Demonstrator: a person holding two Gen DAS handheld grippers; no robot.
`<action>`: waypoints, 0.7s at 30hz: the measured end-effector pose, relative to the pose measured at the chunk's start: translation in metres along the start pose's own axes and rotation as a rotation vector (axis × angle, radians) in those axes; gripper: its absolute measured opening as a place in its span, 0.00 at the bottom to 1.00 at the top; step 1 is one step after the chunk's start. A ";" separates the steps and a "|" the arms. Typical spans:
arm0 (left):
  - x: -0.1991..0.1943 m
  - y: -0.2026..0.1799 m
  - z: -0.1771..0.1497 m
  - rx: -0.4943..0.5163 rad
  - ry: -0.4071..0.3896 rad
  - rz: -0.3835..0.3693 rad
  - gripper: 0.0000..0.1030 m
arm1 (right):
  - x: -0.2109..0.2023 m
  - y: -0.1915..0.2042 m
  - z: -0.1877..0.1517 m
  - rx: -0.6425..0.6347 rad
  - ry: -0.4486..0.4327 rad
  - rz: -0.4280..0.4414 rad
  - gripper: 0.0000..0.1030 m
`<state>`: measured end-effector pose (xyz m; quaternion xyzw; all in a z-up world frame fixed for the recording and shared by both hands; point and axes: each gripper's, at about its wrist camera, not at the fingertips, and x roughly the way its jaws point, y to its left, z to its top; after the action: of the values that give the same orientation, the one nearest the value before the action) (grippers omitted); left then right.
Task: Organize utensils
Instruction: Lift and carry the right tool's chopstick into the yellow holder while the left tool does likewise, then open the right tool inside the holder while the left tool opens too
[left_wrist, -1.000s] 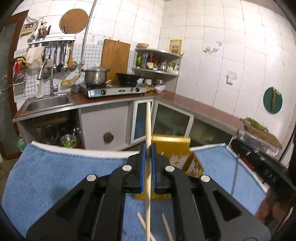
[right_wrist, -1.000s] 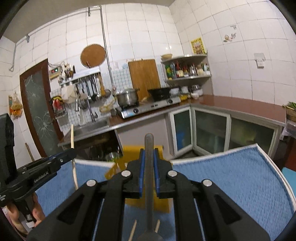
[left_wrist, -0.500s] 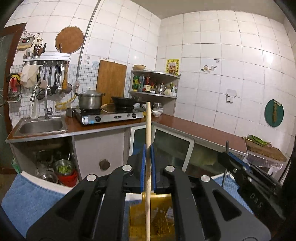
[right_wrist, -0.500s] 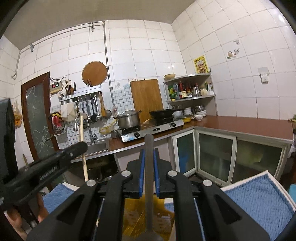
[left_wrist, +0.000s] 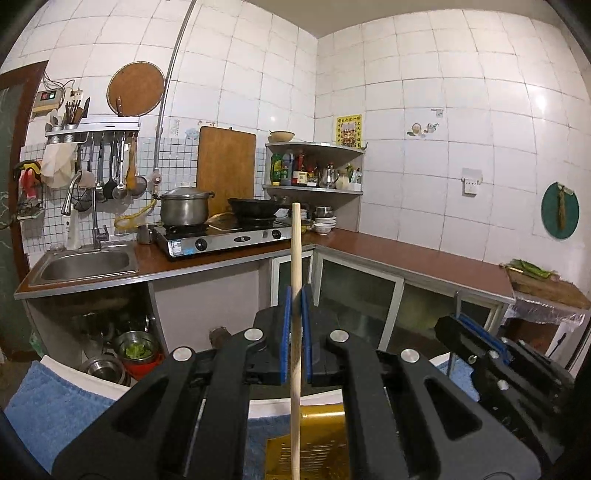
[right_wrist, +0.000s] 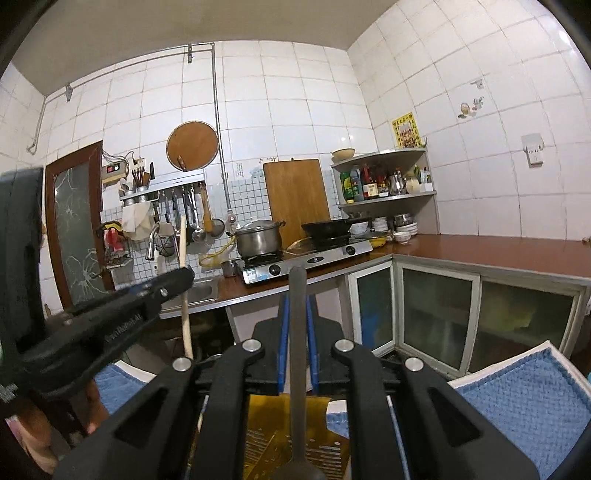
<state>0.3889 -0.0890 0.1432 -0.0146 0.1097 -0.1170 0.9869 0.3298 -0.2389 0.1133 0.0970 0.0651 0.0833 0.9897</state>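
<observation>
My left gripper (left_wrist: 295, 299) is shut on a pale wooden chopstick (left_wrist: 295, 251) that stands upright between the blue pads. Below it, a slotted yellow utensil holder (left_wrist: 314, 443) sits on a blue towel (left_wrist: 55, 406). My right gripper (right_wrist: 297, 301) is shut on a grey metal utensil (right_wrist: 297, 325), handle up, whose lower end widens like a spoon over the yellow holder (right_wrist: 266, 432). The two grippers are side by side. The right wrist view shows the left gripper (right_wrist: 177, 282) with its chopstick (right_wrist: 183, 254). The left wrist view shows the right gripper (left_wrist: 465, 328).
Behind is an L-shaped brown counter (left_wrist: 406, 254) with a sink (left_wrist: 85, 264), a gas stove with a pot (left_wrist: 184, 210) and a wok, and a corner shelf of bottles. Glass-door cabinets stand beneath. A hand (right_wrist: 33, 435) holds the left gripper.
Both grippers have moved forward over the table with their utensils. The yellow holder and the towel have slid down to the bottom of both views, under the fingers. The grippers now stand closer together.
</observation>
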 end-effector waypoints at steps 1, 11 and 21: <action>0.002 0.000 -0.002 0.000 0.003 0.001 0.04 | 0.001 -0.001 -0.001 -0.003 -0.001 -0.002 0.09; 0.014 0.006 -0.022 0.032 0.029 0.015 0.04 | 0.018 -0.011 -0.020 0.023 0.031 0.004 0.09; 0.018 0.010 -0.053 0.056 0.091 0.012 0.04 | 0.023 -0.023 -0.052 0.062 0.081 -0.002 0.09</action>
<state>0.3968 -0.0835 0.0868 0.0187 0.1510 -0.1148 0.9817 0.3487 -0.2479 0.0555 0.1242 0.1075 0.0841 0.9828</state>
